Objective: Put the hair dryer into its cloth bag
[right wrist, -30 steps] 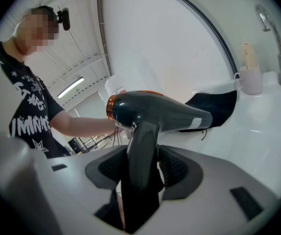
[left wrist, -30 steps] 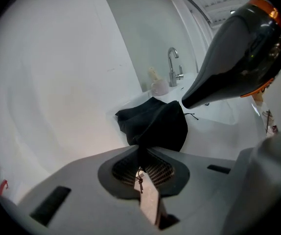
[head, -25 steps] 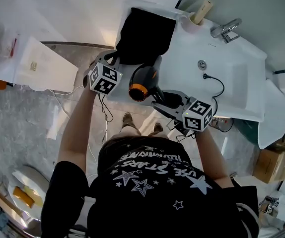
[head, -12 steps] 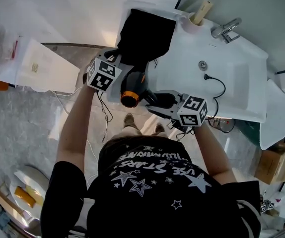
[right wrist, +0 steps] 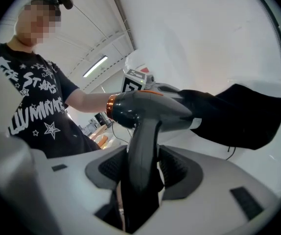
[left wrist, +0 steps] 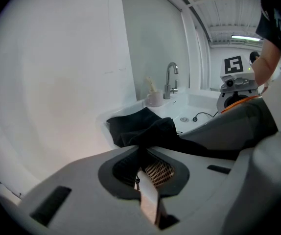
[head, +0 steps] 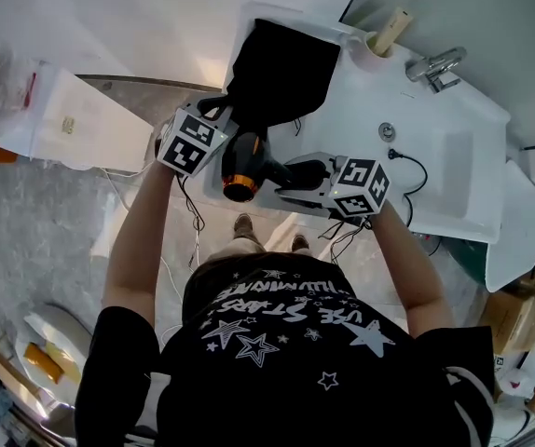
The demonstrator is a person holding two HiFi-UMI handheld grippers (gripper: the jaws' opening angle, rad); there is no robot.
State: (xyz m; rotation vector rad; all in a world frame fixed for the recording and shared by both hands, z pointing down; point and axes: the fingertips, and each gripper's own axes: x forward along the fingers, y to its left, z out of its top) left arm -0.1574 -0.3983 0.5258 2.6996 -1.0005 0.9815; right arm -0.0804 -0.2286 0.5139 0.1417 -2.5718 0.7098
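Alignment: left claw point(left wrist: 148, 180) pinches black cloth bag point(head: 284, 63); right claw point(right wrist: 139, 180), clamping grey hair dryer point(head: 245, 161), should push toward twelve o'clock.

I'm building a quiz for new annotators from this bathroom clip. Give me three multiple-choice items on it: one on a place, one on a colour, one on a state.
1. Where does the cloth bag lie?
A. on the sink counter, at the end away from the faucet
B. on the floor
C. in a drawer

2. What colour is the ring at the rear of the hair dryer?
A. blue
B. orange
C. green

3. What are the right tongs doing?
A. standing open and empty
B. clamping the cloth bag
C. clamping the hair dryer's handle

Key:
1 A: the head view shows the black bag on the white counter's far end from the faucet.
2 B: the rim round the dryer's back glows orange in both views.
3 C: the right gripper view shows the dark handle pinched between the pads.
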